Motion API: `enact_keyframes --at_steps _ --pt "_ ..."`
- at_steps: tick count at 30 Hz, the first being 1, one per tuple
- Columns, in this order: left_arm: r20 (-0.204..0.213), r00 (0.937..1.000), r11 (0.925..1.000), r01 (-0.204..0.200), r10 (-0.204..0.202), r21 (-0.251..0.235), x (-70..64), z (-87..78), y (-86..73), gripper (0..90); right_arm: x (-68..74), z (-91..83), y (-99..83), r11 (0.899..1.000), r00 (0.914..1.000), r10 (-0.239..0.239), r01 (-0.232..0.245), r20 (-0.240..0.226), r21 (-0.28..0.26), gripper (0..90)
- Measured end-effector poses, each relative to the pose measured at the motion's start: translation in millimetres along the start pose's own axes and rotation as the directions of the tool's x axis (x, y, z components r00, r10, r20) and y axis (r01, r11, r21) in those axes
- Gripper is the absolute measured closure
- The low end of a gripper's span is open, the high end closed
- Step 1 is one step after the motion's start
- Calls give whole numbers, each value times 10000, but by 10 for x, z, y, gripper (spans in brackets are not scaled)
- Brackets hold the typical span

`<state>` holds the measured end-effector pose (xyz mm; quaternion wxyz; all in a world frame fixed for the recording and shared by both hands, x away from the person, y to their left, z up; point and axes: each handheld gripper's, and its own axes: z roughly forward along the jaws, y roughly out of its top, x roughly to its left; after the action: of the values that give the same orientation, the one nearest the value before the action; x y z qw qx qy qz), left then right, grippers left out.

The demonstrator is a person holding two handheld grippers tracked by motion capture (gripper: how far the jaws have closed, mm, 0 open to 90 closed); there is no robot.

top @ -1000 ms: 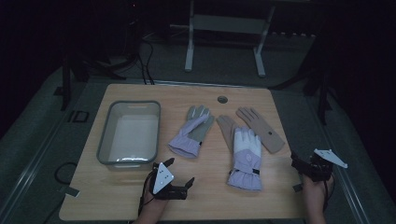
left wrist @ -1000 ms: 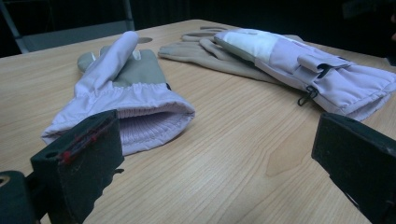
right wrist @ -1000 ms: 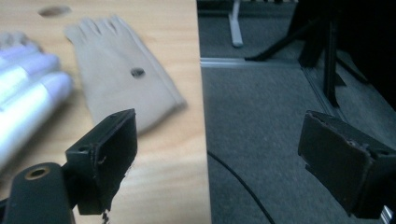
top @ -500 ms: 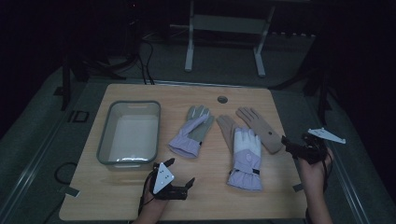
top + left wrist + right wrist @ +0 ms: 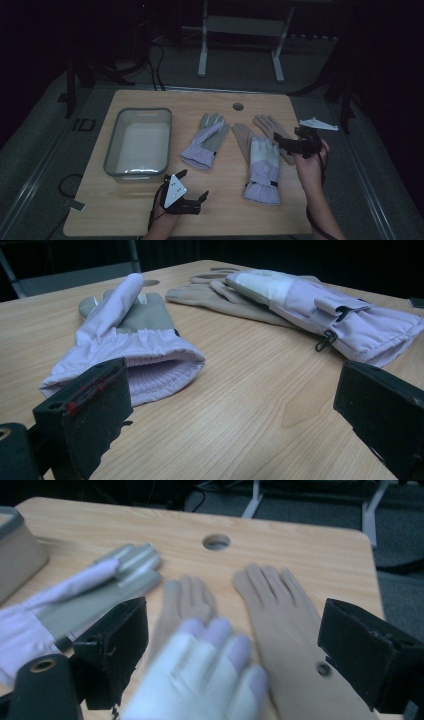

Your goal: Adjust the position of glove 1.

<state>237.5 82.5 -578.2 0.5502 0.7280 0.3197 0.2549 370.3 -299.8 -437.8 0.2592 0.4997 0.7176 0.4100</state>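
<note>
Two lilac winter gloves lie on the wooden table (image 5: 220, 215). The left lilac glove (image 5: 205, 141) has its cuff toward me (image 5: 140, 357). The right lilac-and-white glove (image 5: 262, 167) rests on top of two flat tan gloves (image 5: 272, 126). My right gripper (image 5: 286, 142) hovers open over the right tan glove (image 5: 285, 610), with the white-backed glove (image 5: 200, 680) blurred just below its jaws (image 5: 240, 650). My left gripper (image 5: 194, 185) stands open near the table's front edge, facing the left glove's cuff with nothing between its jaws (image 5: 235, 410).
A grey plastic bin (image 5: 137, 145) stands at the table's left. A round hole (image 5: 238, 106) is cut near the far edge. A metal stand (image 5: 240, 30) and cables are on the floor beyond the table.
My right gripper has moved from beyond the table's right edge forward and left, over the tan glove. The left gripper and the gloves have stayed put.
</note>
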Motion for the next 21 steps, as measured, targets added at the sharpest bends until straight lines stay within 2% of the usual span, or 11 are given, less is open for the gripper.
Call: enact_keyframes --at_steps 3,5,6,13,18,21 --pt "15 10000 10000 24 -24 2 3 1 0 21 210 91 108 9994 9992 -331 329 -228 -116 115" --pt "20 10000 10000 63 -63 8 7 2 1 21 298 141 146 9989 9988 -459 458 -180 -57 115" --pt "28 10000 10000 72 -72 6 8 1 0 21 350 177 167 9990 9983 -453 452 -367 -17 115" --pt "54 10000 10000 58 -58 23 9 1 1 21 724 440 252 9973 9940 -673 697 -863 245 115" --pt "59 10000 10000 53 -53 12 7 1 1 21 973 591 293 9971 9884 -625 679 -1381 351 115" --pt "78 10000 10000 51 -51 -3 4 2 0 21 1121 685 315 9965 9864 -690 752 -1492 364 115"
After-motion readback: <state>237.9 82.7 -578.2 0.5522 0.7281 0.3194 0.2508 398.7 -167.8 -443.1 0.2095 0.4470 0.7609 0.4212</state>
